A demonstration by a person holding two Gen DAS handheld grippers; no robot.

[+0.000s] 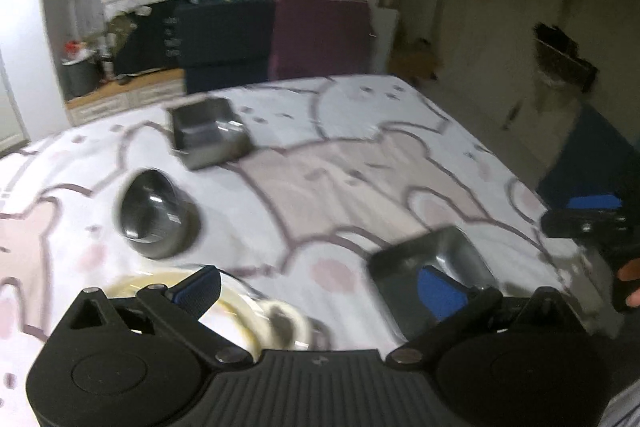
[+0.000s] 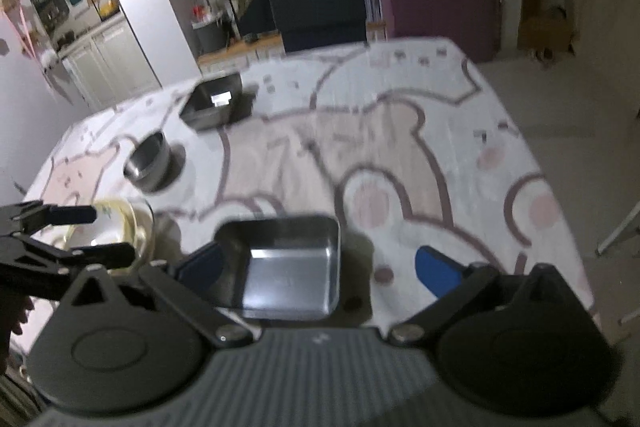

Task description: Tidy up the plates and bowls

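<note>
Both views blurred, so fine contact hard to judge.

Left gripper (image 1: 318,287) spread wide, holding nothing, low over the glass plate (image 1: 240,311) and its small white dish (image 1: 286,319), which sit just under and between the fingers. Right gripper (image 2: 318,267) also spread wide and empty, with the near square metal tray (image 2: 286,267) directly ahead between the fingers.

Likely trouble: glass plate slipping or tipping if pinched at the rim only; small dish sliding off the plate when lifted. Tray wall thin and shiny, easy to skate out of the pads (image 2: 436,271). Cloth (image 2: 400,155) soft and loose, apt to bunch and drag under a scooping finger. Grippers near each other at the front, so a clash possible if both close in together.

Round metal bowl (image 1: 158,215) ahead and left of the left gripper, far square tray (image 1: 210,133) beyond it, well apart. Wide open cloth ahead and to the right; table edge (image 2: 560,211) drops off right of the right gripper, floor beyond.
</note>
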